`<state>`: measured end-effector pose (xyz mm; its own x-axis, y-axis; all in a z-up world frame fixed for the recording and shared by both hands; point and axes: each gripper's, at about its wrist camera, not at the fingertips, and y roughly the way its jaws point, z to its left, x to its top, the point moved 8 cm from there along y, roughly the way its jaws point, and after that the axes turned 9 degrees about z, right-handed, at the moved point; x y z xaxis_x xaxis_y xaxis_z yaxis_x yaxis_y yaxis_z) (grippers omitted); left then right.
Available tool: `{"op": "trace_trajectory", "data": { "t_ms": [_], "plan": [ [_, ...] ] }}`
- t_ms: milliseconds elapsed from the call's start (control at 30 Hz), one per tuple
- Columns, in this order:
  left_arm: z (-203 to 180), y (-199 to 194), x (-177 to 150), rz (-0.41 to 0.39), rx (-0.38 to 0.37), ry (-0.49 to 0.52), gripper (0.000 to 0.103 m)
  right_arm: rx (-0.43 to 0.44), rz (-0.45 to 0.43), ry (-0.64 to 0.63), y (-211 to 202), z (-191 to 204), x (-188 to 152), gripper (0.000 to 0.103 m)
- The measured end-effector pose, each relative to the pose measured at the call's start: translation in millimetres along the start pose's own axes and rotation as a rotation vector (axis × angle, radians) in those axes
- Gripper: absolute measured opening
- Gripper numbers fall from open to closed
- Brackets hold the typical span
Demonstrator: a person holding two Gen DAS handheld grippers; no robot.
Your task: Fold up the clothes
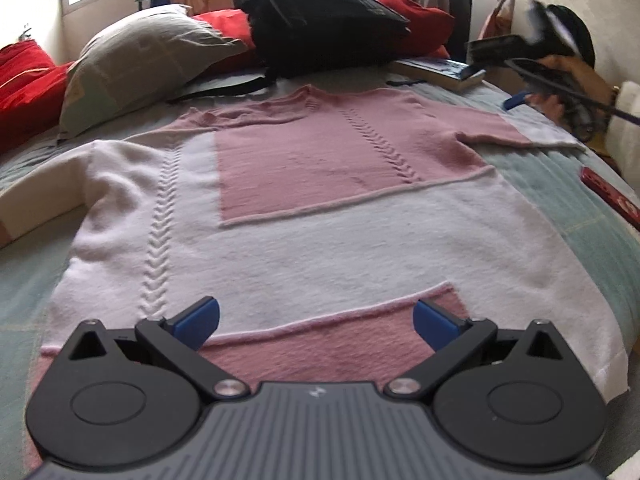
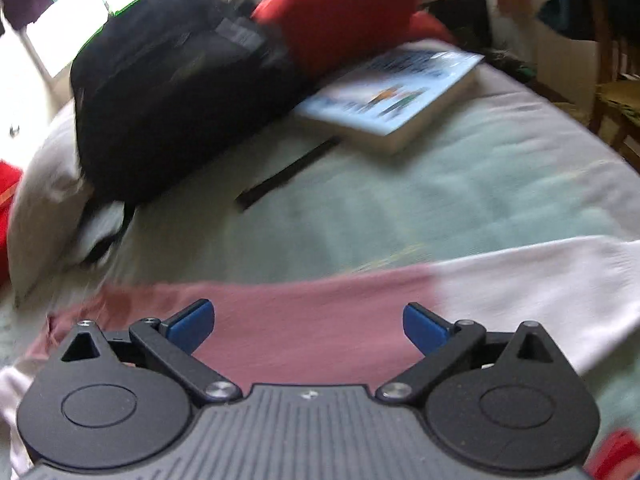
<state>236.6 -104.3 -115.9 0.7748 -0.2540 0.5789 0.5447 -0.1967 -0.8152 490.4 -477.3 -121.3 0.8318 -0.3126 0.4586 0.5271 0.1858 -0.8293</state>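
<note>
Two grippers gaping: left gripper (image 1: 316,322) over sweater (image 1: 320,240), right gripper (image 2: 308,326) over sleeve (image 2: 360,320).

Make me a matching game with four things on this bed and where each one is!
Things:
1. pink and white knitted sweater
2. black backpack
3. light-blue paperback book
4. grey-beige pillow

Places:
A. at the head of the bed, left of the backpack
B. spread flat across the middle of the pale green bedspread
C. lying flat, right of the backpack
D. standing against the red cushions

Pairs: 1-B, 2-D, 3-C, 4-A
</note>
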Motion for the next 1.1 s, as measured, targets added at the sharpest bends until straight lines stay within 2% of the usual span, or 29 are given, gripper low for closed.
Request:
{"op": "trace_trajectory", "data": {
  "t_ms": [67,300,467,567,667,767,967,1100],
  "plan": [
    [7,-1,-1,-0.004,0.001,-0.015,0.102,-0.017,0.045,-0.030,21,22,-3,0.102],
    [33,1,-9,0.007,0.008,-0.074,0.102,-0.191,0.012,-0.088,74,36,7,0.103],
    [45,0,-13,0.007,0.000,-0.100,0.102,-0.190,0.016,-0.029,72,31,20,0.103],
    [47,0,-14,0.001,-0.001,-0.094,0.102,-0.151,0.034,-0.024,51,43,13,0.103],
    [51,1,-15,0.001,-0.001,-0.099,0.102,-0.137,0.049,-0.076,38,66,2,0.103],
    [54,1,-16,0.001,-0.002,-0.103,0.102,-0.190,0.056,-0.117,48,77,-4,0.103],
    [63,4,-18,0.007,0.005,-0.118,0.102,-0.233,0.029,-0.114,91,71,10,0.103],
    [68,4,-18,0.007,0.008,-0.130,0.102,-0.200,0.032,-0.142,87,72,17,0.103]
  ]
}}
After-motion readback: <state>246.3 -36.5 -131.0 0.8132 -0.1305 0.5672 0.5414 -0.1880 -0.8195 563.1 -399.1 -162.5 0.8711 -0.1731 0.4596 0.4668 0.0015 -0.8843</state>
